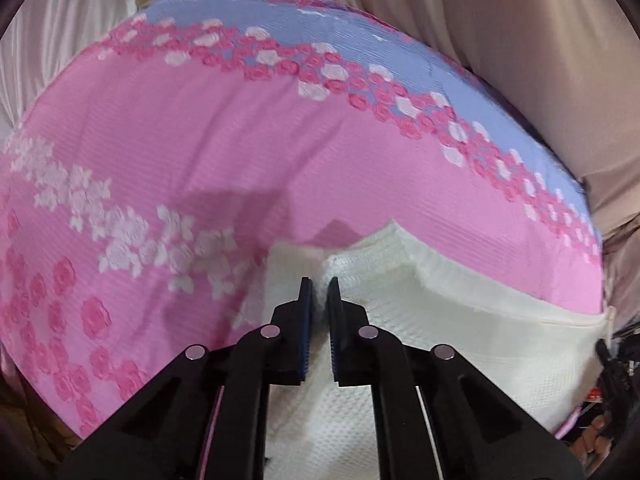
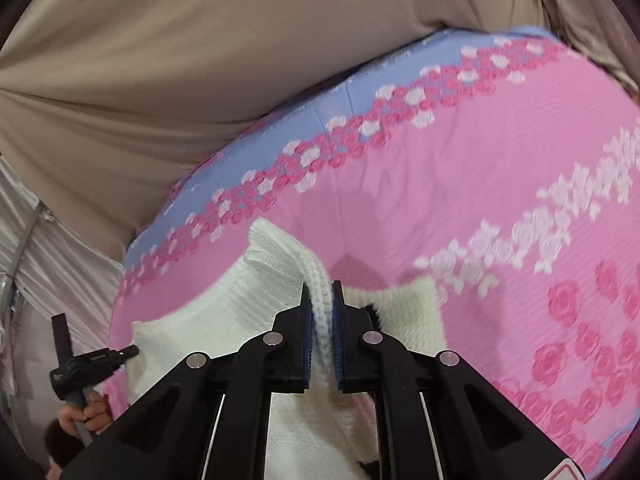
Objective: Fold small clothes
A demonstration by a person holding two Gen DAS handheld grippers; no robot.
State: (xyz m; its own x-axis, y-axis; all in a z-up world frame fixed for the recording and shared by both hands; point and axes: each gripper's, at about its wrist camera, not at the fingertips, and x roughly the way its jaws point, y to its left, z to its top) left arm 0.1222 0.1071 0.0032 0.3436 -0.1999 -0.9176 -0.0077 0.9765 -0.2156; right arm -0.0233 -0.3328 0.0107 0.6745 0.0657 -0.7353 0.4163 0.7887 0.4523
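A white knitted garment (image 1: 460,320) lies on a pink bedspread with rose patterns (image 1: 200,140). In the left wrist view my left gripper (image 1: 319,286) is shut on a fold of the garment, pinched thin between the blue pads. In the right wrist view my right gripper (image 2: 319,292) is shut on a thick ribbed edge of the same white garment (image 2: 224,320), which rises between the jaws. Part of the garment lies to the right of the jaws, with a dark trim (image 2: 374,314) showing. The left gripper (image 2: 130,351) shows at the garment's left edge, held by a hand (image 2: 86,412).
The bedspread (image 2: 480,160) has a blue band (image 1: 320,28) along its far edge. Beige and white curtains (image 2: 200,60) hang behind the bed. The bed's edge drops away at the left of the right wrist view (image 2: 116,320).
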